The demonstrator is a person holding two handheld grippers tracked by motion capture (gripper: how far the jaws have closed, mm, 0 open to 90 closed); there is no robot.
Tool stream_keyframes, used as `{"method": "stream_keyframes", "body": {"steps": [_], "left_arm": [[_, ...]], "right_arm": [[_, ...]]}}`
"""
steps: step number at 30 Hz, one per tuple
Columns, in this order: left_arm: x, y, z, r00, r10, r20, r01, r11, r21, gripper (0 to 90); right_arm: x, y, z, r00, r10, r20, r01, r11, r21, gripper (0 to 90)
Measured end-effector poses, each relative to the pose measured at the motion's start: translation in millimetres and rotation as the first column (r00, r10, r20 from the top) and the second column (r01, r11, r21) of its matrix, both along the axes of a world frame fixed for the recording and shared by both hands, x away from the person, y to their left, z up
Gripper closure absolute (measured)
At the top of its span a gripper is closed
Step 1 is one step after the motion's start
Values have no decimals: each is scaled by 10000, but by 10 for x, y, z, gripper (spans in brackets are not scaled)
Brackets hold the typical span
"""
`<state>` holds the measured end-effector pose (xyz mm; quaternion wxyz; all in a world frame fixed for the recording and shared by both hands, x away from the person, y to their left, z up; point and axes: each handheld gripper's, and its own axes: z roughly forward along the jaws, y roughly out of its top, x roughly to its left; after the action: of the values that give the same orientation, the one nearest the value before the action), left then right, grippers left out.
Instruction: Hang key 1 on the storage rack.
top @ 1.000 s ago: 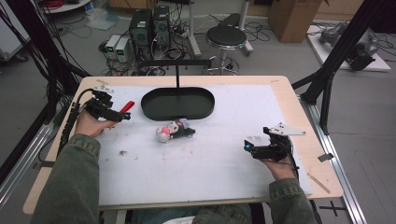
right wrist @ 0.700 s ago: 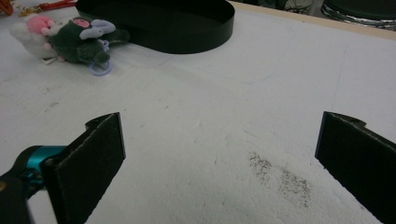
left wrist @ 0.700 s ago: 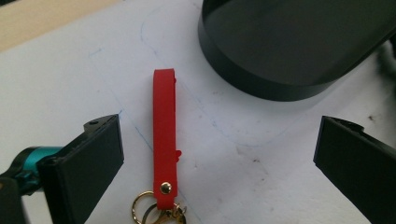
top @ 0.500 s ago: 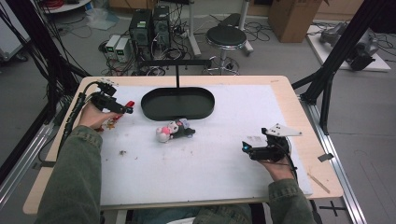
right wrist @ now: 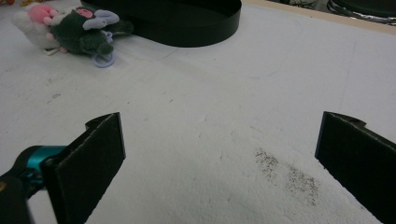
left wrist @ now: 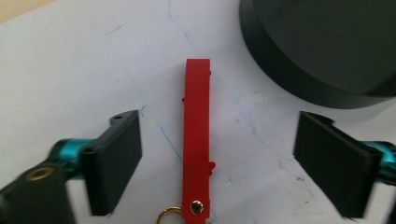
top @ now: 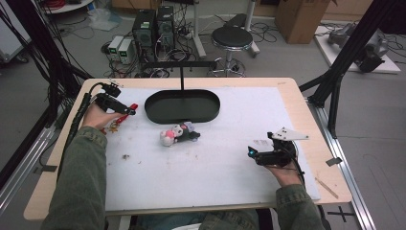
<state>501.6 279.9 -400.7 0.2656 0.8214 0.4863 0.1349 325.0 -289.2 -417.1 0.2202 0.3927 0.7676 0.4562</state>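
Since the earlier pictures the left hand-held gripper (top: 128,111) has shifted rightward along the far left of the tabletop (top: 292,88), so that it now sits over the red strap (top: 129,110); the right hand-held gripper (top: 252,153) has stayed at the near right, and the plush toy (top: 177,134) and black tray (top: 182,106) lie where they did.

From the left gripper view, the jaws of the left hand-held gripper (left wrist: 217,163) stand wide apart, one on either side of the red strap (left wrist: 196,140), touching neither edge. This strap lies flat on the white mat (left wrist: 70,70) and runs away from the camera, with a brass rivet and a gold ring at its near end. Beyond it to the right is the curved wall of the black tray (left wrist: 322,56).

Jaws of the right hand-held gripper (right wrist: 219,158) are also wide apart, with bare white mat (right wrist: 233,93) and a patch of dark specks between them. Farther off in that view the plush toy (right wrist: 70,28), pink, white and dark with a small lilac ring, lies just beside the black tray (right wrist: 196,21). In the high view the toy rests near the tray's near edge, about mid-table.
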Motion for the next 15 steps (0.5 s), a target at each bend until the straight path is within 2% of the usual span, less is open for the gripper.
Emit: {"method": "stream_keyframes", "body": {"steps": [7,11,13,15], "left_arm": [[58,-37,-137,9990,233,-393,-227,9996,153,294],[70,-59,-157,9984,511,-233,-501,9979,403,384],[75,-68,-166,9982,587,-152,-583,9979,291,426],[87,-65,-182,9977,616,-272,-610,9979,221,440]], "right_arm": [[-4,2,0,10000,58,-9,-58,10000,-4,5],[-2,14,-7,9999,110,-8,-110,9999,-90,5],[-6,17,-6,9999,90,-50,-90,9999,-61,5],[-3,9,-5,9999,135,-1,-135,9999,-104,5]]}}
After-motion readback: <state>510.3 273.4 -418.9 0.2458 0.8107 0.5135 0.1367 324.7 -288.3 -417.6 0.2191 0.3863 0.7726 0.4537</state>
